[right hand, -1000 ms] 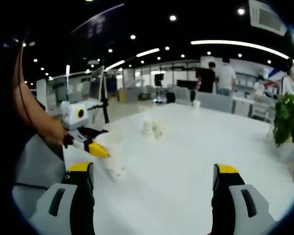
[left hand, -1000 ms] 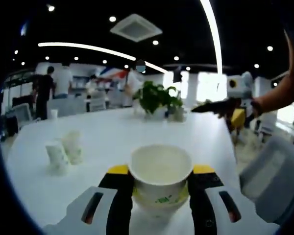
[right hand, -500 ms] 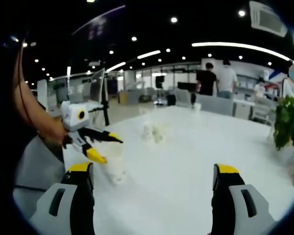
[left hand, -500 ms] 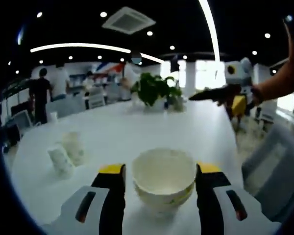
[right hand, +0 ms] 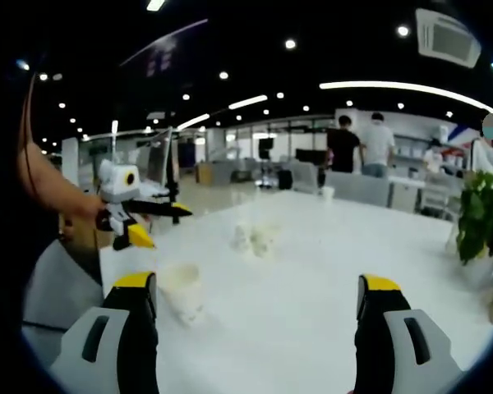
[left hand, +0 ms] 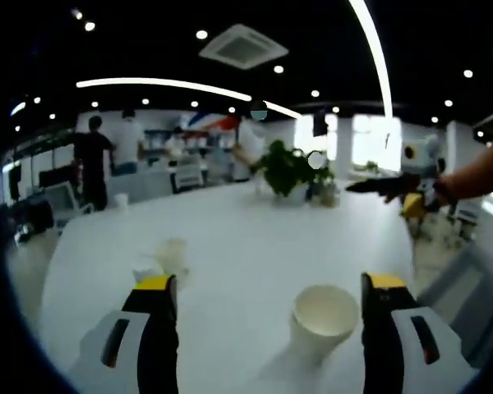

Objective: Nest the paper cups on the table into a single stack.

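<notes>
The light, easily squashed paper cup on the counter is being left free by both wide-spread claws and should be pinched softly near its rim.

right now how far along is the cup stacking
Partly done at best. One cup stands upright on the table, apart from the open left hand-held gripper; whether more cups are nested in it cannot be told. Nothing is in hand: the right hand-held gripper is open too. Left to do: two far cups stand loose and unstacked.
</notes>
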Available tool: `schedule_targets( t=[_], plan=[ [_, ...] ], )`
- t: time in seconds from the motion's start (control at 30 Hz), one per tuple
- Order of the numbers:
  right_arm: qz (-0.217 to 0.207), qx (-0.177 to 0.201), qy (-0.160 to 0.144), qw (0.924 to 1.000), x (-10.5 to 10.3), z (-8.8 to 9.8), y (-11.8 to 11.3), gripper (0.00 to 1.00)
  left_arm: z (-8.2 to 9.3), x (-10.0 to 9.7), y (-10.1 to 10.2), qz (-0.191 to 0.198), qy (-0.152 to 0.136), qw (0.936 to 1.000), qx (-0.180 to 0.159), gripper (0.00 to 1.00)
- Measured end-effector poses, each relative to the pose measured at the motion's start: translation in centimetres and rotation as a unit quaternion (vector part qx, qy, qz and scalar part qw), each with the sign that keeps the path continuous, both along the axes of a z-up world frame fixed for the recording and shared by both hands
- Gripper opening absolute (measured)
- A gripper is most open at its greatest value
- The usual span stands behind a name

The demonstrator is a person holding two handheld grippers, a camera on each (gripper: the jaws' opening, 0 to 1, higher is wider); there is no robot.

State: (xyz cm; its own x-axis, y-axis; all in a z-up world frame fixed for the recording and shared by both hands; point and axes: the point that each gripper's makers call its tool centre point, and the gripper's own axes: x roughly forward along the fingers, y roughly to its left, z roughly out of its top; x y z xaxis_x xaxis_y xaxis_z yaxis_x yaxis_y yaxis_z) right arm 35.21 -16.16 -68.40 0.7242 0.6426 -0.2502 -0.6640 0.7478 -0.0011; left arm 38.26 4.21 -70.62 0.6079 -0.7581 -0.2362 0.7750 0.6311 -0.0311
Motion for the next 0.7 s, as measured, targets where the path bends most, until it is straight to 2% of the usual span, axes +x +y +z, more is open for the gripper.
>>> schedule_targets(
  t=[0.1,0.2,0.33,0.57,0.6,0.67,0.7],
  plan=[
    [0.005,-0.007,-0.003,1.0000,0.2,-0.2,0.1,1.00,-0.3,-0.1,1.5,0.010,0.006,0.9997,0.020,0.96],
    [0.006,-0.009,-0.005,0.9999,0.4,-0.1,0.1,1.00,-0.2,-0.1,2.9,0.024,0.011,0.9994,0.024,0.97],
    [0.008,-0.016,-0.003,0.9998,0.7,-0.7,-0.3,1.00,0.5,-0.4,5.0,0.048,0.004,0.9986,0.023,0.98],
    [0.009,-0.014,0.000,0.9999,1.0,-1.2,-0.3,1.00,0.4,-1.1,7.6,0.059,0.006,0.9973,0.042,0.98],
    [0.008,-0.014,0.000,0.9999,1.1,-1.3,-0.3,1.00,0.2,-1.1,8.2,0.065,0.014,0.9969,0.042,0.98],
    [0.008,-0.012,0.000,0.9999,1.2,-1.3,-0.2,1.00,-0.6,-1.3,9.2,0.086,0.052,0.9939,0.046,0.98],
    [0.008,-0.011,0.000,0.9999,1.3,-1.5,-0.1,1.00,-0.7,-1.2,9.6,0.091,0.051,0.9933,0.049,0.98]
  ],
)
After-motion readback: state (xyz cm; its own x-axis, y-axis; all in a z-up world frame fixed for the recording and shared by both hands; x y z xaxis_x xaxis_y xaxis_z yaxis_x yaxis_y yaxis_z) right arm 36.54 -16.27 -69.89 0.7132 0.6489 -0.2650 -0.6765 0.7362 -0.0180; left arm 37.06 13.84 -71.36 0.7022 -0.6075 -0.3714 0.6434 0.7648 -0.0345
